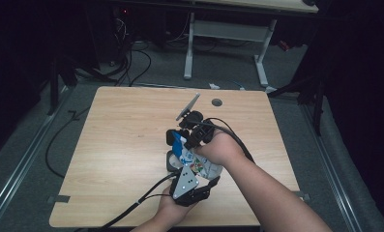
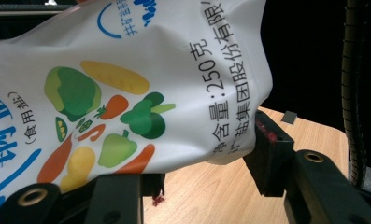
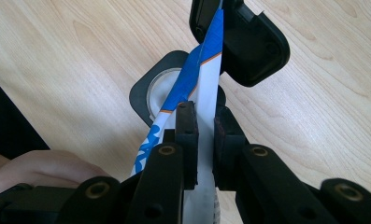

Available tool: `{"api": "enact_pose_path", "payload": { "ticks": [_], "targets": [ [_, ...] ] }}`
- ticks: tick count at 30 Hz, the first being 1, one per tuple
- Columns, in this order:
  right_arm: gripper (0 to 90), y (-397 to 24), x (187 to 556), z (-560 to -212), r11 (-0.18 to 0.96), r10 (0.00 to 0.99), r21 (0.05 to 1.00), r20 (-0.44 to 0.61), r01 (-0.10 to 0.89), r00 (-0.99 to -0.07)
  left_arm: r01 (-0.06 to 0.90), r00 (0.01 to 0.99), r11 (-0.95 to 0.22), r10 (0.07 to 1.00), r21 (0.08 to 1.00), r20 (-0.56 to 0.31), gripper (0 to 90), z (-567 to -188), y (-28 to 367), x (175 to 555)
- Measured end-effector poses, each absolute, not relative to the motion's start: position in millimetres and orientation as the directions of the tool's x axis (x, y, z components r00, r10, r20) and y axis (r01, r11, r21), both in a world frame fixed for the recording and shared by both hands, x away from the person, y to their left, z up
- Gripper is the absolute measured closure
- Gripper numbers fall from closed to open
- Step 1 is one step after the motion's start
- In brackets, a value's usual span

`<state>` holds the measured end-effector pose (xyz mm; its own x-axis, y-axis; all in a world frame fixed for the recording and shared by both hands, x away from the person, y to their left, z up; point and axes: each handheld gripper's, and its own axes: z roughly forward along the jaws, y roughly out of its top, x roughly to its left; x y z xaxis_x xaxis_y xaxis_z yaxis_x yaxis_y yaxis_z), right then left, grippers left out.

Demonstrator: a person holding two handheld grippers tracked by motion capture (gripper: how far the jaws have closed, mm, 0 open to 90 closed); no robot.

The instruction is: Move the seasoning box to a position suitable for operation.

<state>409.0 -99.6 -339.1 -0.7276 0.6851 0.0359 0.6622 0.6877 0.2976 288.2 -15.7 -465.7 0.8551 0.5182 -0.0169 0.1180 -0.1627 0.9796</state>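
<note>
Bag: a white salt bag (image 1: 199, 166) printed with vegetables and blue lettering, held up over the wooden bench (image 1: 122, 145) between the two tools.
Left tool (image 1: 192, 186): near the bench's front edge, its jaws clenched on the bag's lower part; in the left gripper view the bag (image 2: 127, 88) bulges between the black jaws.
Right tool (image 1: 189, 135): farther back, clamped tight on the bag's thin blue-and-white edge (image 3: 204, 88), pads pressed flat to it.
Round object: a dark-rimmed disc (image 3: 162, 93) lies on the bench beneath the bag.
Hands: both hands grip their tools from the near side.
</note>
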Motion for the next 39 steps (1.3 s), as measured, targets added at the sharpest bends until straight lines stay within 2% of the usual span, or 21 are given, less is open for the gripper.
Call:
{"api": "enact_pose_path", "payload": {
  "ticks": [39],
  "targets": [
    [82.9, -97.4, 411.1, -338.6, 0.697, 0.677, 0.296, 0.026, 0.653, -0.735, 0.119, 0.855, -0.147, 0.518, 0.982, -0.026, 54.2, -464.1, -15.0, 289.7]
  ]
}}
